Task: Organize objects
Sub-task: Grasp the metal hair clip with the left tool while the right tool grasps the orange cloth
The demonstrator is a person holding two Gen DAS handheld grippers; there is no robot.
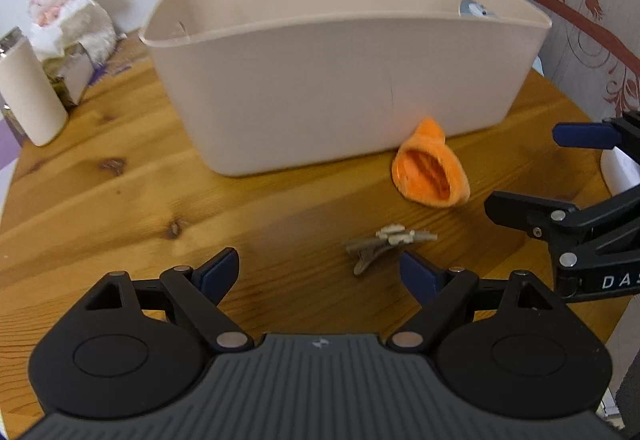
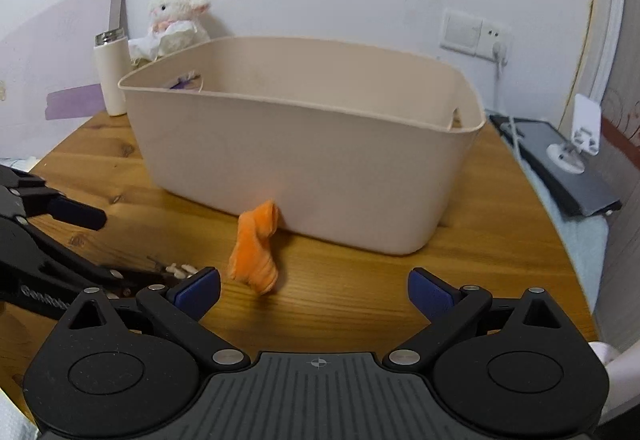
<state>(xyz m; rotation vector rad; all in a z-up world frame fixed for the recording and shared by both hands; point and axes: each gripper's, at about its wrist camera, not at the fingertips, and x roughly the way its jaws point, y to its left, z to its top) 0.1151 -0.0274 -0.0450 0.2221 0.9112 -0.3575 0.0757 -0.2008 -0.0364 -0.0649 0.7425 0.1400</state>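
A beige plastic bin stands on the round wooden table; it also shows in the right wrist view. An orange sock lies against the bin's front wall, also in the right wrist view. A small beige hair clip lies on the table in front of the sock, partly hidden in the right wrist view. My left gripper is open and empty, just short of the clip. My right gripper is open and empty, near the sock; it shows at the right of the left wrist view.
A white plush toy and a cream tumbler stand at the table's back left. A wall socket with a cable is behind the bin. A dark flat device lies off the table's right edge.
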